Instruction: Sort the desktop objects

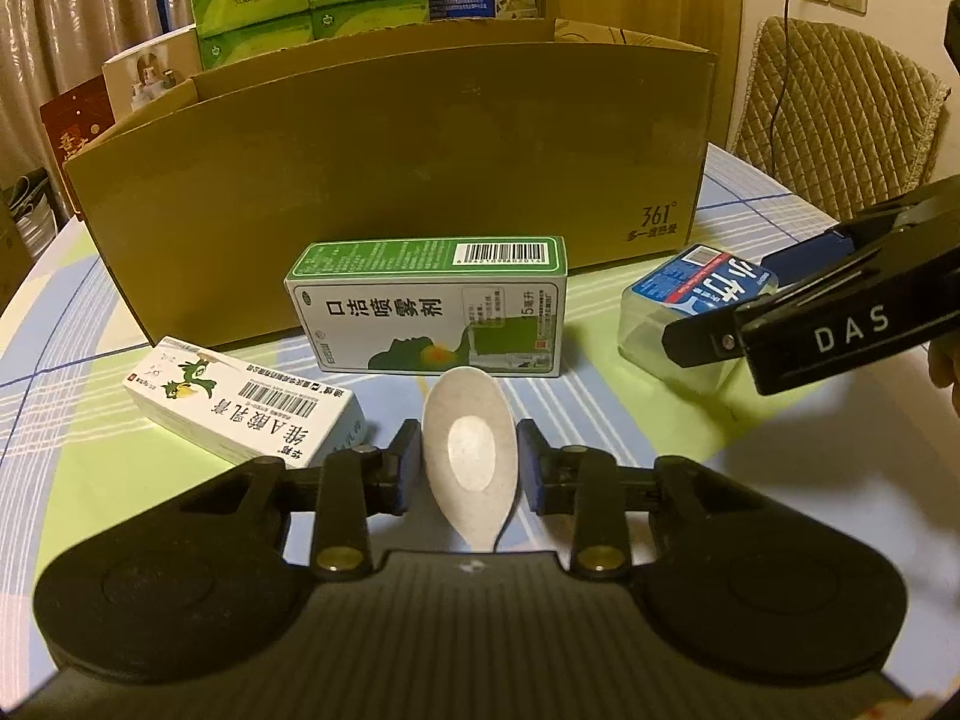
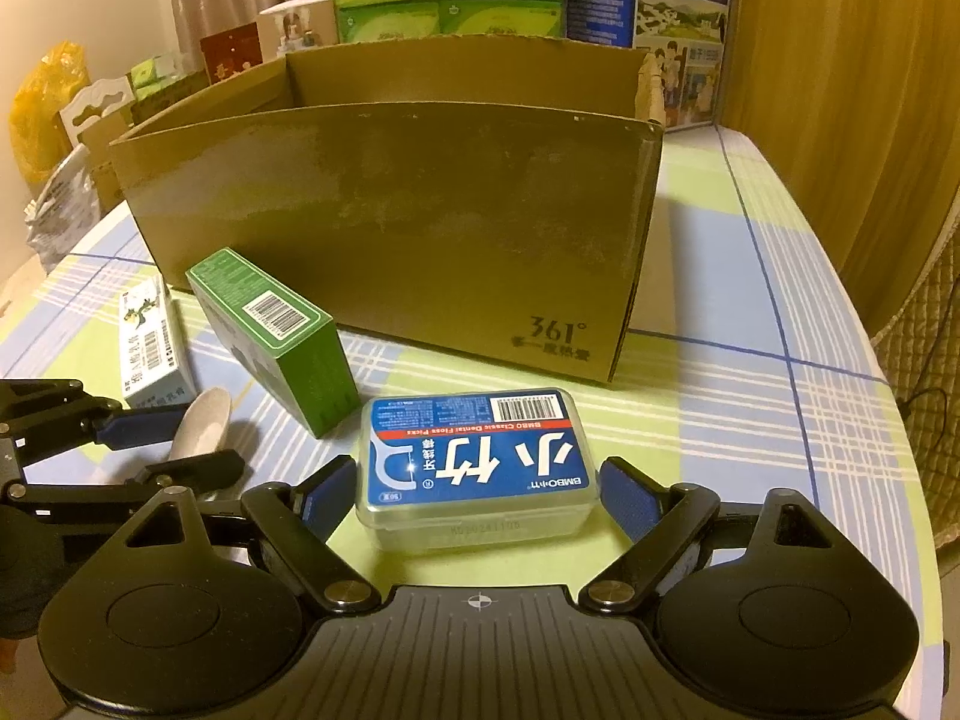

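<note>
Now | left gripper (image 1: 468, 468) wide around one spoon (image 1: 469, 456) | right gripper (image 2: 477, 495) wide around one floss box (image 2: 477, 468) | two cartons (image 1: 429, 306)

Your right tongs (image 2: 477, 495) straddle the clear plastic floss box with the blue label (image 2: 477, 468), pads just beside it, before the brown cardboard carton (image 2: 420, 222) on the checked table (image 2: 750, 420).

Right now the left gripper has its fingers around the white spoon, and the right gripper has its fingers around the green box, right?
Not quite. The left gripper does straddle the white spoon, but the right gripper has its fingers either side of the clear floss box with the blue label, not the green box, which stands apart to the left. The right wrist view shows this.
</note>
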A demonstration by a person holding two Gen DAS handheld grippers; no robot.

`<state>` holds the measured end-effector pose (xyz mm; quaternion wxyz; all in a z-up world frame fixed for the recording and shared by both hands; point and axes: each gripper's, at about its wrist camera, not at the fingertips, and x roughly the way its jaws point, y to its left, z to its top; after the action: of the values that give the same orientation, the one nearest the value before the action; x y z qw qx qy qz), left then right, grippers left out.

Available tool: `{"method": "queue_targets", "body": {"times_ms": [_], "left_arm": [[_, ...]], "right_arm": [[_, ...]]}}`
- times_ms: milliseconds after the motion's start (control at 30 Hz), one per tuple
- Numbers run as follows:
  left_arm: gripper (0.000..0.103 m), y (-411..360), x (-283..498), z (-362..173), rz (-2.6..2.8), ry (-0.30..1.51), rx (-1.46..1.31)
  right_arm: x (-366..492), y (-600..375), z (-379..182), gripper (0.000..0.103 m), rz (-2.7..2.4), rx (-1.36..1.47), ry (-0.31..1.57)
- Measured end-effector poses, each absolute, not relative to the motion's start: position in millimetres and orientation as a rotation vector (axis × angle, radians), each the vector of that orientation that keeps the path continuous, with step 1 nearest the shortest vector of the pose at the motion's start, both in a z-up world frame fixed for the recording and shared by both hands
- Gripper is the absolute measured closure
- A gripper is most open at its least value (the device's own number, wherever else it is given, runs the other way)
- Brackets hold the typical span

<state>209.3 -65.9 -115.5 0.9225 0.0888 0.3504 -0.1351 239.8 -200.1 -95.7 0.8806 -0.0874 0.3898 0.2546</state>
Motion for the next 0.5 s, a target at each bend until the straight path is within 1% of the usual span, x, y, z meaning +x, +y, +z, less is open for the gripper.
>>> {"method": "queue_targets", "body": {"times_ms": [500], "left_arm": [[0.075, -61.8, 211.1, -106.0, -0.32, 0.73, 0.124]], "right_arm": [[248.7, -195.8, -104.8, 0.016, 0.536, -0.192, 0.823]]}}
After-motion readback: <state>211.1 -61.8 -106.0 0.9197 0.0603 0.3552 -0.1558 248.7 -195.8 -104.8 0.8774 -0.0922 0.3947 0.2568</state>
